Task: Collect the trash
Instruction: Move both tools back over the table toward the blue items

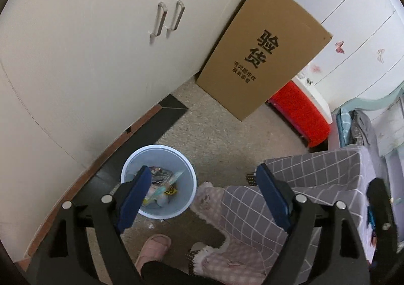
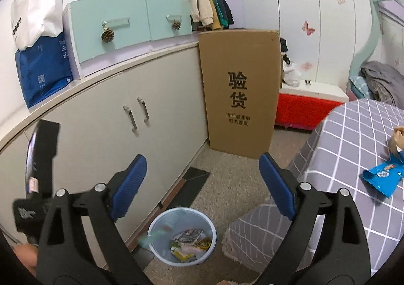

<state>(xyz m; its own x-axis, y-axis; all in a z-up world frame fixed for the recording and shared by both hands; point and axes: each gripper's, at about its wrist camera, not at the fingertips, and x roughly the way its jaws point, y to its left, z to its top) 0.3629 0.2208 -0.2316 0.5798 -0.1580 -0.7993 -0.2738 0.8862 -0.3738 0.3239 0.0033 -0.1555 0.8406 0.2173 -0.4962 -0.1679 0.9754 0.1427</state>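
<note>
A light blue waste bin (image 1: 161,147) stands on the floor beside the cupboard, with several wrappers (image 1: 161,177) lying in it. My left gripper (image 1: 204,170) hangs above the bin and is open, nothing between its blue pads. In the right wrist view the bin (image 2: 161,230) sits low in the middle, its wrappers (image 2: 189,242) visible, and a blurred green scrap (image 2: 146,240) is at its left rim. Higher up, my right gripper (image 2: 202,158) is open and empty. A blue wrapper (image 2: 381,179) and a brown item (image 2: 399,136) lie on the checked tablecloth (image 2: 353,138).
A white cupboard (image 1: 88,63) runs along the left. A tall cardboard box (image 1: 262,53) leans at its end, with a red bench (image 1: 300,113) behind it. The cloth-covered table (image 1: 315,166) is to the right. A person's pink slipper (image 1: 154,247) is near the bin.
</note>
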